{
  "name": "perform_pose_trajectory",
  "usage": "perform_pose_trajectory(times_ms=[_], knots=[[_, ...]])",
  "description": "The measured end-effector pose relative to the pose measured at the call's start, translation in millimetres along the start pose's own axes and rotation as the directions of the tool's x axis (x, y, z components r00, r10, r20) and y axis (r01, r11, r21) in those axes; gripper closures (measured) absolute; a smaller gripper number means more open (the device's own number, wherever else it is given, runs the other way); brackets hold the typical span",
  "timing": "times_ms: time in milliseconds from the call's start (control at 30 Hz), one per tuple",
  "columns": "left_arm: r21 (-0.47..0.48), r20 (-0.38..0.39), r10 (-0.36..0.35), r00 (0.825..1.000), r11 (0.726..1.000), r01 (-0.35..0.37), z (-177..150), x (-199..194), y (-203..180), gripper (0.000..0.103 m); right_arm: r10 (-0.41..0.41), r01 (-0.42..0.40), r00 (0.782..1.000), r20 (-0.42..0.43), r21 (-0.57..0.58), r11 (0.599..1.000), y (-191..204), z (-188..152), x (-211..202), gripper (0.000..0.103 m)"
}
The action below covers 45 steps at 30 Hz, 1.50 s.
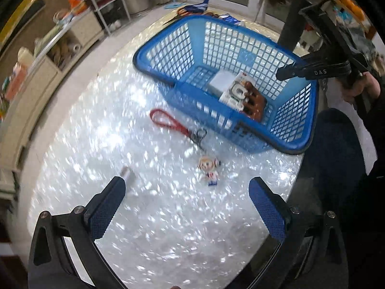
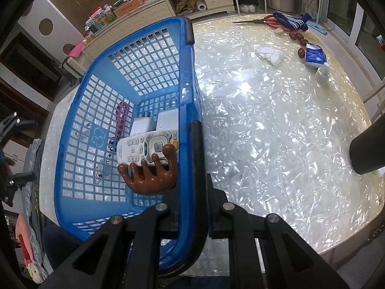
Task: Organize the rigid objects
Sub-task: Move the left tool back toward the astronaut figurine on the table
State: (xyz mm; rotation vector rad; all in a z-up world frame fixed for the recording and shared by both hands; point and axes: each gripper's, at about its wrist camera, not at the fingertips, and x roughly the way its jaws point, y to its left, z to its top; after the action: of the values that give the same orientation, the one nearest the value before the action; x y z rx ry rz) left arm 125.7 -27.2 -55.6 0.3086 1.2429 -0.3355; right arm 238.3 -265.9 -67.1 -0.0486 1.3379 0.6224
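Observation:
A blue plastic basket (image 1: 182, 53) stands on the pearly round table (image 1: 101, 125). In it lie a white remote (image 2: 149, 147), a brown claw-shaped comb (image 2: 151, 178) and a white charger (image 2: 156, 122). My right gripper (image 2: 192, 202) is shut on the basket's near rim beside its black handle (image 2: 199, 159); it also shows as the right gripper (image 1: 286, 72) in the left wrist view. My left gripper (image 1: 186, 204) hangs wide open over the table with nothing in it. Ahead of it lie a small figurine (image 1: 209, 169), a red lanyard with a clip (image 1: 168, 121) and a short silver cylinder (image 1: 127, 174).
Far across the table lie scissors (image 2: 255, 21), a blue sock (image 2: 291, 22), dark dates (image 2: 298, 37), crumpled tissue (image 2: 269, 54), a tissue pack (image 2: 314, 57) and a white bottle (image 2: 322, 72). A black cylinder (image 2: 368, 149) stands at the right edge. A blue chair (image 1: 336, 159) adjoins the table.

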Motion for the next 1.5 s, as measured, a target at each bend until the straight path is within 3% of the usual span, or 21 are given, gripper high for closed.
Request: perform_pose_trajectory(times_ms=[100,433,1000,1500], knots=[[-0.071,-0.012,-0.003,1.0,0.997,0.002,-15,11,9,0.0,-0.004,0.004,1.0,-0.001,0.0,1.0,0,0,0,0.09],[-0.161,-0.044,-0.002,0.999,0.987,-0.005,-38,48,15,0.0,-0.013,0.013,1.0,-0.007,-0.003,1.0,2,1,1,0.09],[-0.225,-0.037,-0.101,0.994,0.97,0.091,-27,120,-4,0.0,-0.013,0.013,1.0,-0.008,-0.005,1.0,2,1,2,0.09],[-0.225,-0.028,-0.038,0.999,0.974,0.031,-11,150,-16,0.001,0.0,0.0,1.0,-0.005,-0.002,1.0,0,2,3,0.089]])
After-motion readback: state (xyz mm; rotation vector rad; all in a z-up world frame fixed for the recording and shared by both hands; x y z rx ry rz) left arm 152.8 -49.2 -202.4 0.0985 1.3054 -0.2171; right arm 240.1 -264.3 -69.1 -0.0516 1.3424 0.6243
